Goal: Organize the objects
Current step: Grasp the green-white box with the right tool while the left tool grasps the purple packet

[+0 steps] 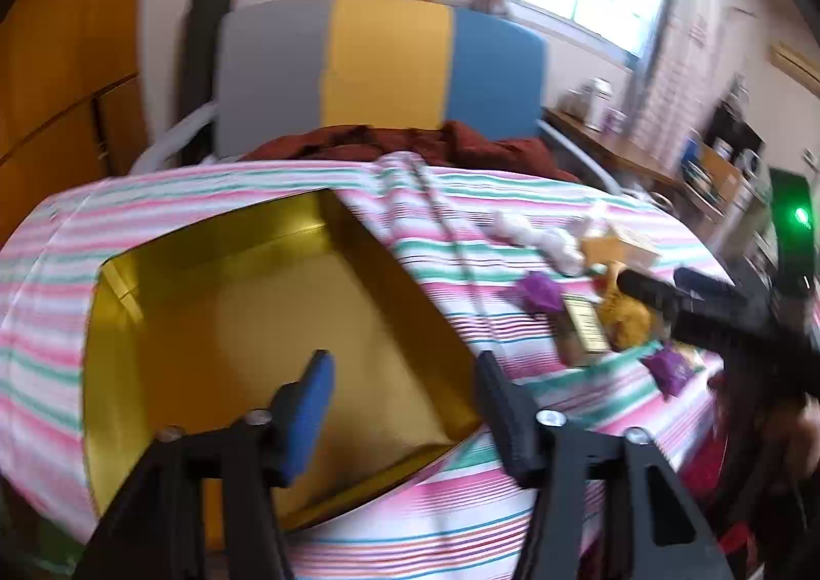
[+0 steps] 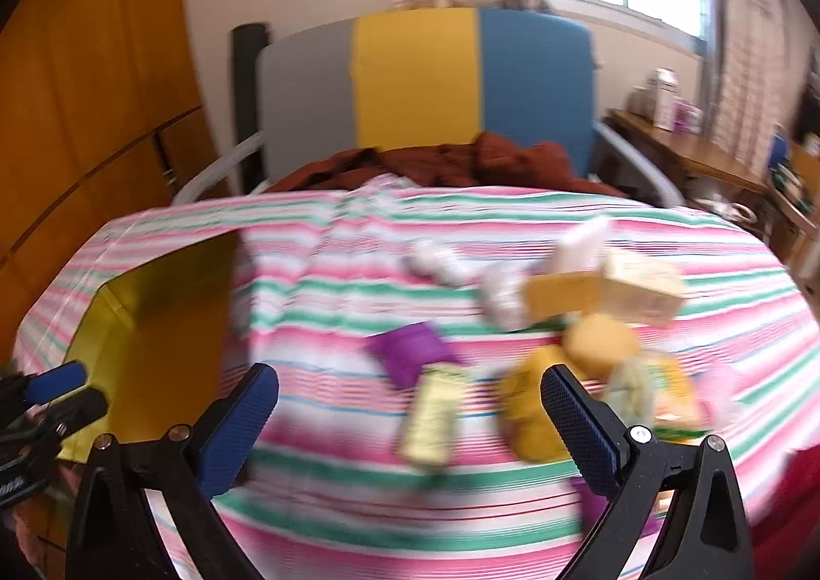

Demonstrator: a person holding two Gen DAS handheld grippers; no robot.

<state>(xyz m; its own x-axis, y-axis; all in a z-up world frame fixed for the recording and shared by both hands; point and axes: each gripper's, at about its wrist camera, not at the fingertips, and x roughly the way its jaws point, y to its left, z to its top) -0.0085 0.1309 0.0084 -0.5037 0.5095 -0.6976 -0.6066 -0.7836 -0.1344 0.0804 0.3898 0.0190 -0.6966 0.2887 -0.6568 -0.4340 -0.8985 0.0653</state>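
Note:
A shallow gold tray (image 1: pixel 246 303) lies empty on the striped cloth, and its corner shows at the left of the right wrist view (image 2: pixel 154 339). My left gripper (image 1: pixel 405 370) hangs open over the tray's near right corner, holding nothing. To the right is a blurred pile: a purple packet (image 2: pixel 410 354), a gold-green packet (image 2: pixel 433 421), yellow round items (image 2: pixel 599 344), white pieces (image 2: pixel 505 298) and a cream box (image 2: pixel 640 288). My right gripper (image 2: pixel 410 382) is open and empty just short of the pile. It also shows in the left wrist view (image 1: pixel 656 280).
The striped cloth (image 2: pixel 359 518) covers a rounded table. Behind it stands a chair (image 2: pixel 415 78) with a grey, yellow and blue back and a rust-red cloth (image 2: pixel 461 160) on its seat. A wooden cabinet (image 1: pixel 61 83) is at left, a cluttered desk (image 2: pixel 687 149) at right.

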